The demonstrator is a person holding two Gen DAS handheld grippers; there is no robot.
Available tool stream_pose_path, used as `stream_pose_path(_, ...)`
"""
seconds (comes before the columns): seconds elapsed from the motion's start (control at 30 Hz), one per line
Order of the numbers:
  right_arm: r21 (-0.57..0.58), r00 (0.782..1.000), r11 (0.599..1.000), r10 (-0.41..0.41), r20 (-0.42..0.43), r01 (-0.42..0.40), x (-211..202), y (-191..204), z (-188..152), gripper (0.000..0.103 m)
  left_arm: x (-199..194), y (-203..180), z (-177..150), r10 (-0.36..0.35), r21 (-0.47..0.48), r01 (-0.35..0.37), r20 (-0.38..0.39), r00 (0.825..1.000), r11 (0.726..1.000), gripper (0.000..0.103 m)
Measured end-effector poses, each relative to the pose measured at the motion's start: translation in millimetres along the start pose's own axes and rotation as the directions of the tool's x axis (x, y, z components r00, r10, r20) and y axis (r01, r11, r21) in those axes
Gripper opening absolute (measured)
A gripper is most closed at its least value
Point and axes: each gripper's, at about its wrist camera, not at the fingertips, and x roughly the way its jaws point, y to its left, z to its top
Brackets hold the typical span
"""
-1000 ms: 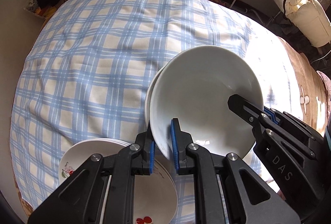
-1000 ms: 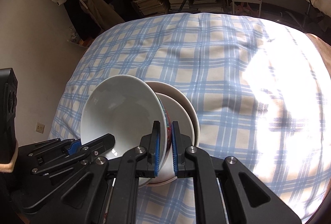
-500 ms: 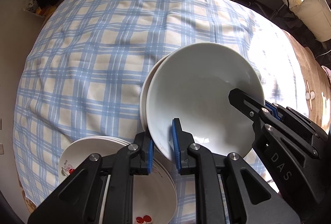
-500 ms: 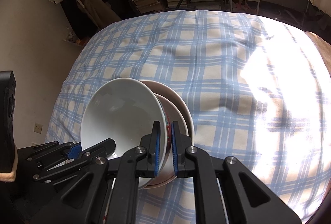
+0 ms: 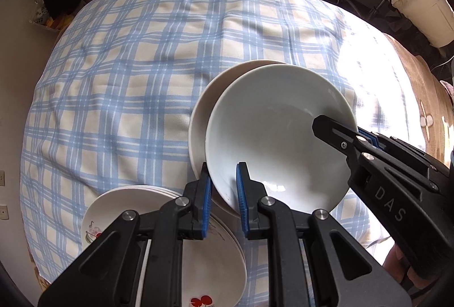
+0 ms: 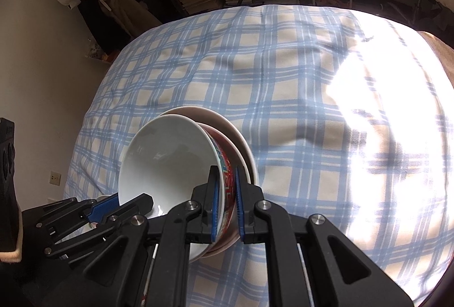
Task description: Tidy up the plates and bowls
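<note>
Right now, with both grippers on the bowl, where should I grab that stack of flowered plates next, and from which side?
Probably by the rim: one finger over, one slid beneath the plate stack, coming in low from the side away from the bowl. The plates lie flat on the soft blanket, so only the thin edge can be pinched.

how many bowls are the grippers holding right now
2 visible: a white bowl with red patterned outside, clamped at opposite rims by both grippers, nested in a plain bowl behind it. More may hide between.
</note>
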Motion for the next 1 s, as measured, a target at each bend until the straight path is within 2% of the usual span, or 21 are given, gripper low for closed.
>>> stream_pose_path(0.1, -0.028, 1.0, 0.999, -0.017, -0.004, 0.017, 0, 4, 0, 0.013, -2, 3, 0, -0.014, -0.022, 0.014, 0.0, 1.0, 1.0, 0.017)
stream_pose_path(0.37, -0.008, 1.0, 1.0, 0.026, -0.011, -0.026, -4, -1, 2, 0.018, -26, 18, 0, 0.001, -0.027, 0.0, 0.058, 0.998, 1.0, 0.017)
stream_pose_path(0.5, -0.013, 1.0, 1.0, 0.017, 0.007, -0.017, -12, -1, 3, 0.023, -32, 25, -2, 0.01, -0.032, -0.008, 0.072, 0.997, 0.999, 0.019)
stream_pose_path(0.63, 0.022, 0.998, 0.998, 0.052, 0.028, -0.052, -21, -8, 4, 0.024, -31, 32, -5, 0.021, -0.04, -0.018, 0.066, 0.998, 0.999, 0.021)
stream_pose_path(0.77, 0.032, 0.996, 0.997, 0.067, 0.065, -0.069, -36, -12, 6, 0.026, -27, 35, -8, 0.03, -0.037, -0.028, 0.059, 0.998, 0.999, 0.031)
stream_pose_path(0.8, 0.032, 0.996, 0.998, 0.06, 0.073, -0.062, -39, -14, 7, 0.031, -27, 35, -9, 0.033, -0.034, -0.031, 0.063, 0.997, 0.999, 0.033)
stream_pose_path(0.87, 0.035, 0.996, 0.999, 0.03, 0.087, -0.033, -43, -17, 8, 0.045, -26, 36, -9, 0.045, -0.033, -0.043, 0.074, 0.996, 0.999, 0.047)
stream_pose_path(0.9, 0.038, 0.996, 0.999, 0.012, 0.094, -0.015, -45, -19, 8, 0.053, -26, 36, -10, 0.054, -0.034, -0.051, 0.08, 0.995, 0.998, 0.052)
stream_pose_path(1.0, 0.056, 0.995, 0.998, -0.03, 0.094, 0.025, -45, -27, 8, 0.055, -25, 38, -9, 0.067, -0.031, -0.064, 0.086, 0.994, 0.997, 0.056)
